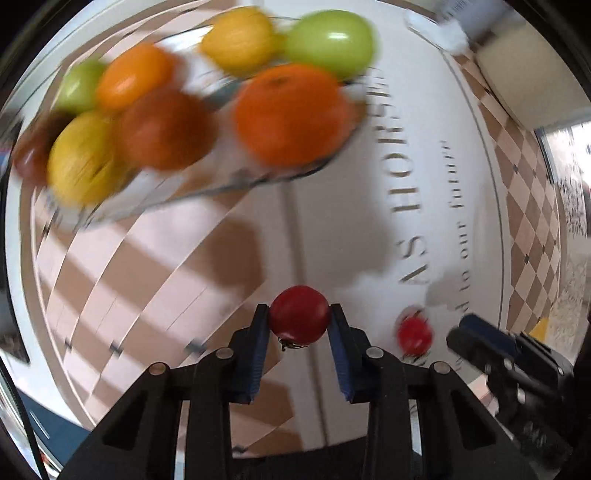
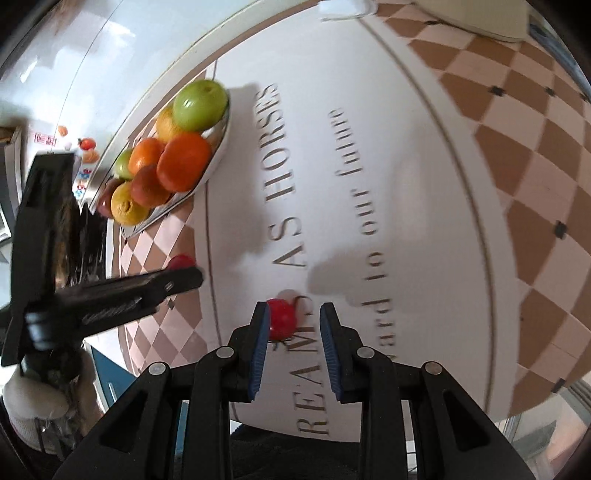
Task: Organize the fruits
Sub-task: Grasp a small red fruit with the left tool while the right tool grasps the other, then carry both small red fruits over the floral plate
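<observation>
My left gripper point(image 1: 299, 317) is shut on a small dark red tomato point(image 1: 299, 319) and holds it above the table; it also shows in the right wrist view point(image 2: 192, 277). A glass bowl point(image 1: 236, 181) ahead holds oranges point(image 1: 291, 114), lemons point(image 1: 240, 38) and green apples point(image 1: 330, 42). My right gripper point(image 2: 293, 314) is open, its fingers around a second small red tomato point(image 2: 282, 319) that lies on the table, close to the left finger. That tomato also shows in the left wrist view point(image 1: 414, 335). The bowl shows in the right wrist view point(image 2: 221, 144).
The tablecloth point(image 2: 369, 147) is white with grey lettering and a brown checked border point(image 2: 517, 155). A white object point(image 2: 343, 7) lies at the far edge. The table edge runs along the left in the right wrist view.
</observation>
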